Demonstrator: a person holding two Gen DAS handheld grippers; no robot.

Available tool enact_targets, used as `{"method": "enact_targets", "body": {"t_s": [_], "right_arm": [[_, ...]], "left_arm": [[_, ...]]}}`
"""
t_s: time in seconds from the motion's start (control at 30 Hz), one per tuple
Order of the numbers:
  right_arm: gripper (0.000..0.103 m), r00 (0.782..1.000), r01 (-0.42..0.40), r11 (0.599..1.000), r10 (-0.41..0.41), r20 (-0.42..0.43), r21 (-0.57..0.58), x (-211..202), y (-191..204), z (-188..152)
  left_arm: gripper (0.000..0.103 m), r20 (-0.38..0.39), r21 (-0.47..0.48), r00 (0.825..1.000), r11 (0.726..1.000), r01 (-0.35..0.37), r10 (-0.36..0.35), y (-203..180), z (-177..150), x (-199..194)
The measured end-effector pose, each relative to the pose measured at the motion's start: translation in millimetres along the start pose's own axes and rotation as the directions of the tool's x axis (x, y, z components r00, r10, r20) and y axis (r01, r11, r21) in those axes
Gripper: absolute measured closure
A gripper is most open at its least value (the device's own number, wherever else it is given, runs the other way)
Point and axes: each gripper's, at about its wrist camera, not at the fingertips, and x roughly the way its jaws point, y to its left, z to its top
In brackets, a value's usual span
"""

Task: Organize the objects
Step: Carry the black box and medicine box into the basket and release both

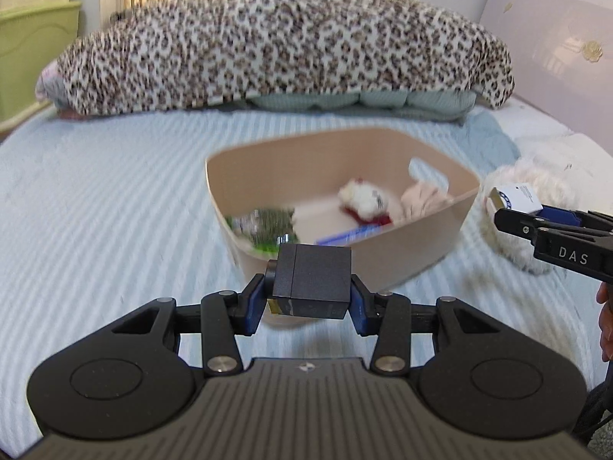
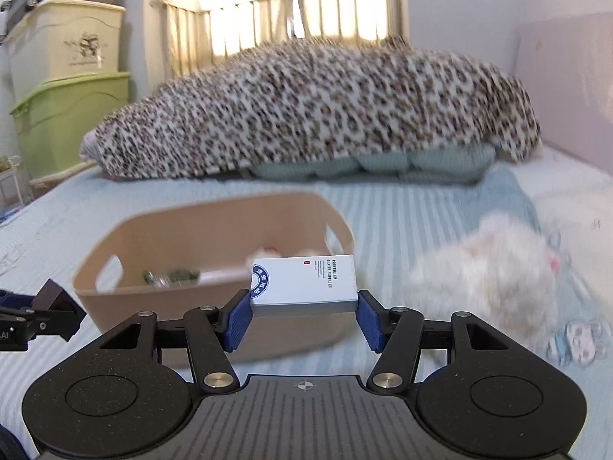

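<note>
Two boxes we see: our left gripper [image 1: 312, 299] pinches a black box [image 1: 312, 281] between its jaws; our right gripper [image 2: 304, 316] pinches a white box [image 2: 304, 285] reading "HOTEL SUPPLIES".

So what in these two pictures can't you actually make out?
- The basket contents, left wrist view: blurred; the green packet can't be read, and the black box in the left tongs covers part.
- Basket's near corner, right wrist view: hidden behind the white box in the right tongs.
- White fluffy toy, right wrist view: motion-blurred, face unclear.
- Left tongs, right wrist view: cut off by the edge.
</note>
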Motion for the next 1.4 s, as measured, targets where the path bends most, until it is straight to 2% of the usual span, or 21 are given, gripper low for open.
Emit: {"method": "enact_targets", "body": {"t_s": [0.2, 0.37, 0.57, 0.67, 0.93, 1.07, 1.1, 1.17, 1.2, 1.23, 1.4], "right_arm": [[0.047, 0.998, -0.044, 0.999, 0.044, 0.052, -0.008, 1.9, 7.1, 36.8], [0.047, 0.996, -0.033, 0.998, 0.038, 0.075, -0.061, 12.9, 18.3, 60.4], [0.047, 0.999, -0.032, 0.997, 0.034, 0.030, -0.073, 40.8, 27.8, 66.0], [0.047, 1.000, -0.024, 0.998, 0.024, -0.004, -0.066, 58.1, 30.1, 62.7], [0.047, 0.989, -0.020, 0.999, 0.012, -0.147, -0.051, 104.5, 34.2, 47.0], [0.047, 0.980, -0.029, 0.999, 0.021, -0.200, -0.040, 115.3, 35.5, 39.4], [0.039, 0.978, -0.035, 0.999, 0.027, -0.207, -0.036, 115.1, 35.2, 38.4], [0.038, 0.979, -0.032, 0.999, 0.022, -0.201, -0.044, 109.9, 34.5, 36.4], [0.035, 0.981, -0.029, 0.998, 0.019, -0.193, -0.052, 105.3, 34.1, 36.2], [0.032, 0.983, -0.025, 0.998, 0.014, -0.185, -0.057, 100.1, 33.8, 36.8], [0.025, 0.987, -0.033, 0.999, 0.026, -0.156, -0.043, 72.0, 26.7, 46.7]], "left_arm": [[0.057, 0.071, 0.007, 0.997, 1.000, -0.015, 0.015, -3.9, 34.1, -2.9], [0.057, 0.079, 0.020, 0.996, 0.999, -0.043, 0.042, -11.6, 54.6, 12.8], [0.057, 0.015, -0.011, 0.995, 0.995, -0.102, 0.102, -10.1, 61.5, 54.8], [0.057, -0.032, -0.026, 0.995, 0.995, -0.098, 0.097, -11.6, 61.6, 76.1], [0.057, -0.143, -0.013, 0.976, 0.985, -0.169, 0.166, -18.8, 51.2, 121.9], [0.057, -0.186, -0.026, 0.969, 0.985, -0.170, 0.162, -19.3, 48.7, 131.3], [0.055, -0.186, -0.022, 0.968, 0.984, -0.177, 0.170, -20.0, 48.1, 130.5], [0.043, -0.186, -0.019, 0.963, 0.980, -0.200, 0.193, -21.3, 47.1, 124.7], [0.034, -0.176, -0.026, 0.964, 0.978, -0.205, 0.197, -21.8, 47.9, 120.1], [0.029, -0.168, -0.032, 0.966, 0.979, -0.204, 0.195, -22.0, 49.4, 115.2], [0.024, -0.128, -0.033, 0.976, 0.982, -0.184, 0.179, -30.9, 53.7, 83.9]]}}
